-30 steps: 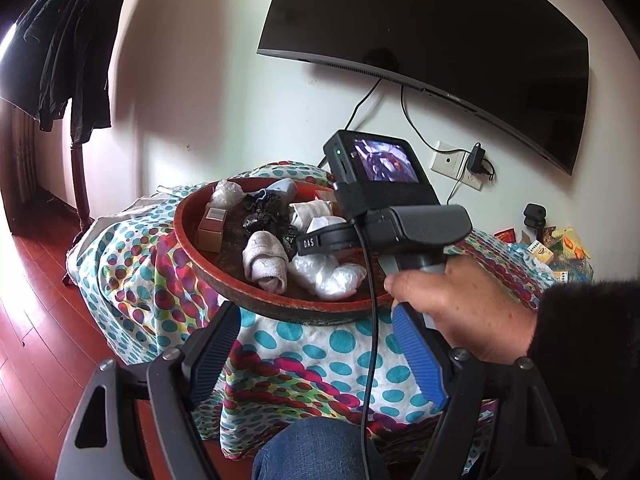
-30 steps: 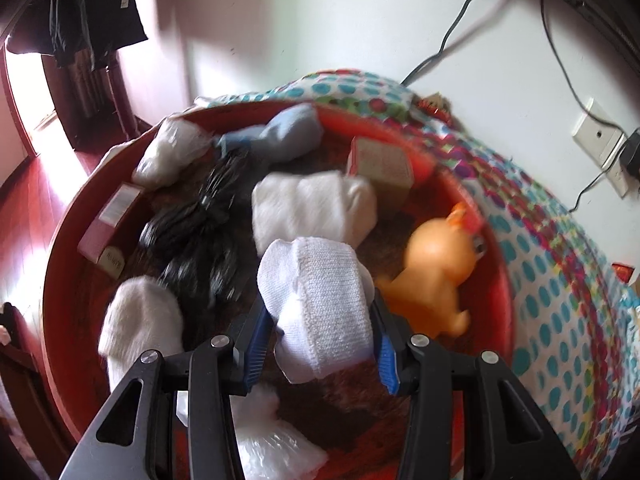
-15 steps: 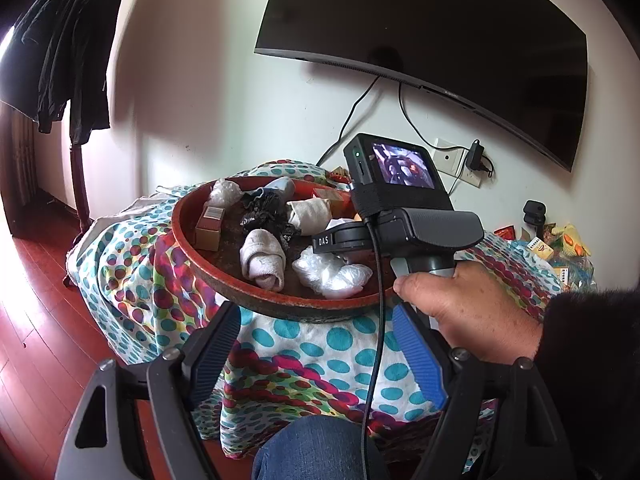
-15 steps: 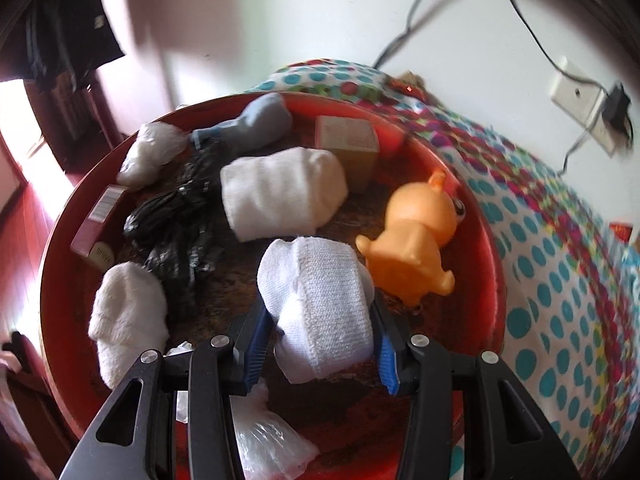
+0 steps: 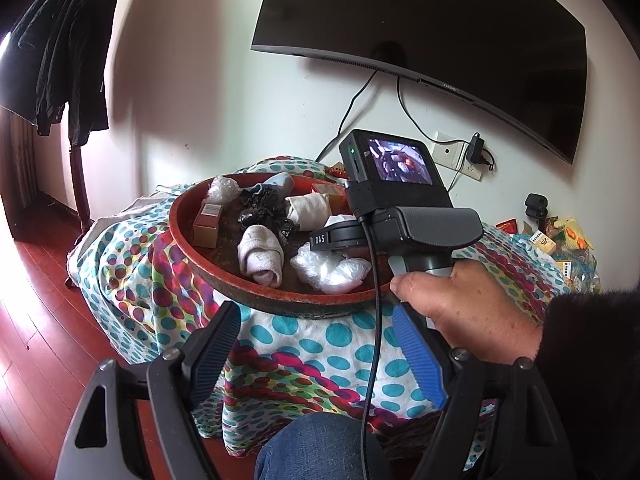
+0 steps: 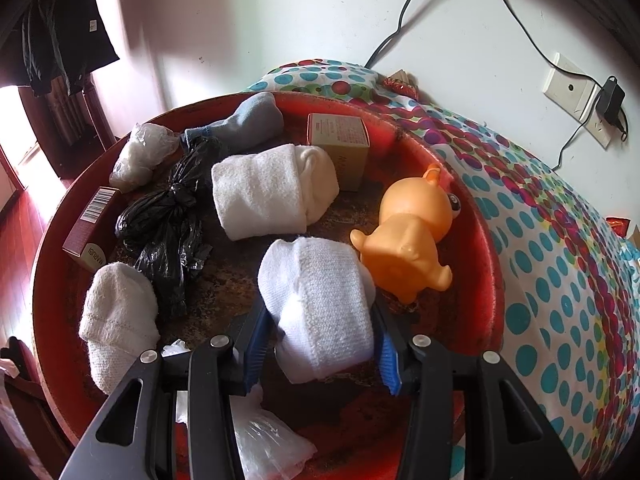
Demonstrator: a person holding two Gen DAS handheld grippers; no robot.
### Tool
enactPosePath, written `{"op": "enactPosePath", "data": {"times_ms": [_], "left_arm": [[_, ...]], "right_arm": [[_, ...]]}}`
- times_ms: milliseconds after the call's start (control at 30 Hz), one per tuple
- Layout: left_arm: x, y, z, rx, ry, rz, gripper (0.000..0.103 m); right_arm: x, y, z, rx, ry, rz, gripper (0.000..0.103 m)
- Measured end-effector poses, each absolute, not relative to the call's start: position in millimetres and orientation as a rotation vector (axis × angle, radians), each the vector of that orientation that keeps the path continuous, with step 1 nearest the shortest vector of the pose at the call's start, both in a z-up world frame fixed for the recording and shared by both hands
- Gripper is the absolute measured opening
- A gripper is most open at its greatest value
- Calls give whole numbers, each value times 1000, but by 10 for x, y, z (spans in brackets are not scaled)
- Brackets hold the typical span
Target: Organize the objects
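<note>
My right gripper [image 6: 318, 320] is shut on a rolled white sock [image 6: 320, 300], held low over the round red tray [image 6: 472, 208]. An orange rubber duck [image 6: 416, 232] lies just right of the sock. Further in the tray lie a second white sock roll [image 6: 272, 192], a third [image 6: 120, 312], a grey-blue sock [image 6: 244, 124], a black plastic bag [image 6: 168, 224], two small boxes and clear plastic bags. My left gripper [image 5: 316, 320] stands open and holds nothing, in front of the tray's near rim [image 5: 224, 276]. The hand [image 5: 460, 312] holding the right gripper shows in the left wrist view.
The tray rests on a table under a polka-dot cloth [image 5: 280, 344]. A wall-mounted TV [image 5: 440, 40] with hanging cables and a wall socket [image 6: 576, 92] are behind it. Snack packets [image 5: 560, 240] lie at the right. A coat stand [image 5: 76, 160] stands at the left on a red wooden floor. A knee [image 5: 316, 448] is below.
The right gripper has rolled a little with the white sock still held in it, so the tray's contents have shifted in its view. The left gripper has stayed as it was.
</note>
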State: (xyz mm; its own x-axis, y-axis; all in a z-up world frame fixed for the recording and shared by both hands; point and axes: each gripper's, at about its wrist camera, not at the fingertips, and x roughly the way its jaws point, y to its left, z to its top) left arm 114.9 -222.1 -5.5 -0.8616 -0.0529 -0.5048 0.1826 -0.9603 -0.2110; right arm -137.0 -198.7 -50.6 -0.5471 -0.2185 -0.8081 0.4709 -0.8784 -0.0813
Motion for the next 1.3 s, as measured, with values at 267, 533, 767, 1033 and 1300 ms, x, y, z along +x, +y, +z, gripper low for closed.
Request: {"op": "enactPosePath", "data": {"times_ms": [267,533,767,1033,1300], "left_arm": [[1154,-2220,-42,774,383,-2893,80],[1156,-2216,-39,770,380,-2894,80],[1156,-2245,-41,776,461,-2916,81],[1290,-2260,78,678,388,-2821,89],[1420,-2442,371,566,276,-2656,89]], "right_arm": [[-1384,-1979,-527,1215,415,-2437,45],[-1443,-1959,-560,1233,399,-2445,46],[-1335,-1969,-458,1149,464,-2490,65],[-1083,-1787,90,961,425,-2572,90],[-747,-1421,503,904,335,-2656,93]]}}
